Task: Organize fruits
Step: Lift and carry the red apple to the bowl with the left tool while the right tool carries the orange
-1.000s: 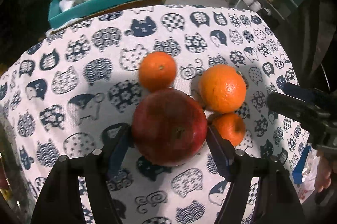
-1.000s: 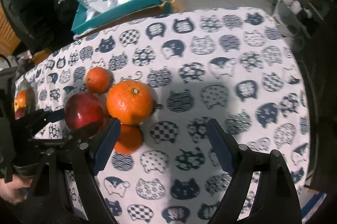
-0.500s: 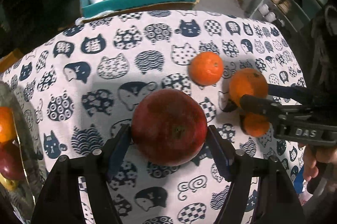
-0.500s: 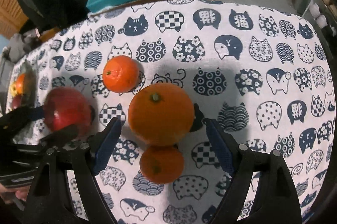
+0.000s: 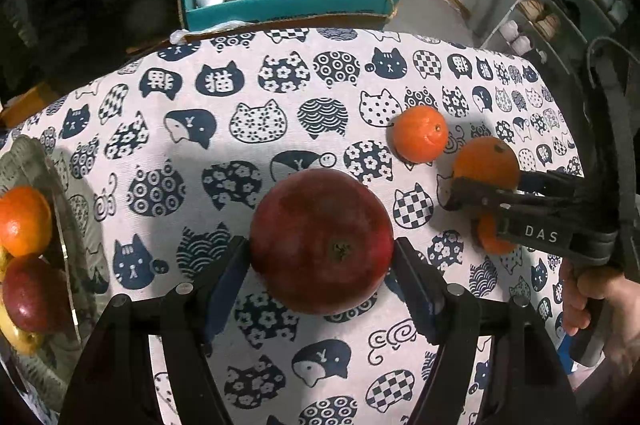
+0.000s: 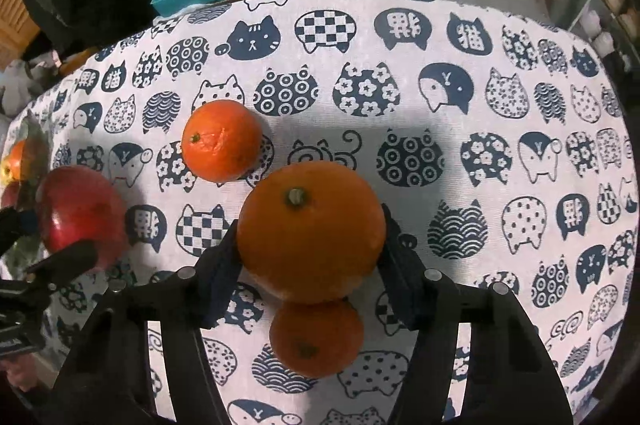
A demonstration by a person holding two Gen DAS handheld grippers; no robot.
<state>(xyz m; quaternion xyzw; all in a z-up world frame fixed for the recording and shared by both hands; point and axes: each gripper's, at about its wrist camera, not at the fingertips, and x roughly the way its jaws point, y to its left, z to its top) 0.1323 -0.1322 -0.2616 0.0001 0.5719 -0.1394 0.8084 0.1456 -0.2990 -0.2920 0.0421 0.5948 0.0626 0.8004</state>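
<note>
The left tongs (image 5: 322, 257) are clamped on a big red apple (image 5: 320, 241), its skin dark and glossy, the dried blossom end turned toward the camera; both black fingers with their blue pads press its sides, and it looks held clear of the cloth. The right tongs (image 6: 310, 245) are closed around a large orange (image 6: 310, 231), round and finely pebbled, with its green stem button on top. Whether that orange sits on the cloth or is lifted off it, I cannot tell.

Just under the right tongs, nearer their handle, lies a small mandarin (image 6: 316, 339), smooth and touching the large orange's lower edge as seen from the right wrist. Ahead of the right tongs and a little to their left rests a second mandarin (image 6: 222, 141), a scar across its peel, apart from the others. It lies ahead and to the right of the left tongs.

The worktop (image 5: 260, 97) wears a white woven cloth printed with navy cat heads in checks, flowers, waves and rings. Far to the left of the left tongs a clear bowl (image 5: 64, 209) holds an orange, a red apple and something yellow. Beyond the worktop's far edge stands a teal cardboard box (image 5: 288, 5) stuffed with crinkled plastic bags.
</note>
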